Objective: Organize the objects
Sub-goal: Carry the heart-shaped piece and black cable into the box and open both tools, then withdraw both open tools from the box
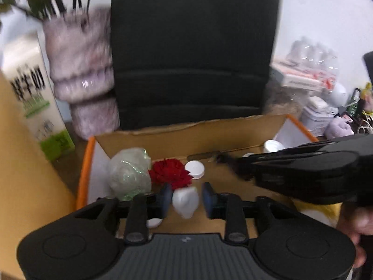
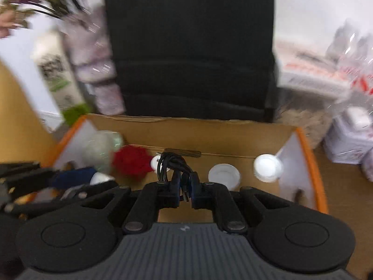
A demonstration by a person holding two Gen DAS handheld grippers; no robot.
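An open cardboard box [image 1: 233,126] with orange-edged flaps lies below both grippers. Between the blue pads of my left gripper [image 1: 187,198] is a small white figure [image 1: 186,204]; a gap shows at the right pad, so the jaws stand open around it. My right gripper [image 2: 185,193] is shut on a coiled black cable [image 2: 173,163] over the box. In the box lie a red flower [image 1: 170,172], a clear plastic bundle [image 1: 129,172], white caps [image 1: 195,169] and a white jar [image 2: 267,168]. The right gripper's body [image 1: 303,170] crosses the left wrist view from the right.
A black chair back [image 1: 193,53] stands right behind the box. A mauve vase [image 1: 81,70] with stems and a white-and-green carton [image 1: 35,98] stand at the back left. Wrapped boxes and clutter [image 1: 314,81] fill the right. A yellow panel [image 1: 21,175] runs along the left.
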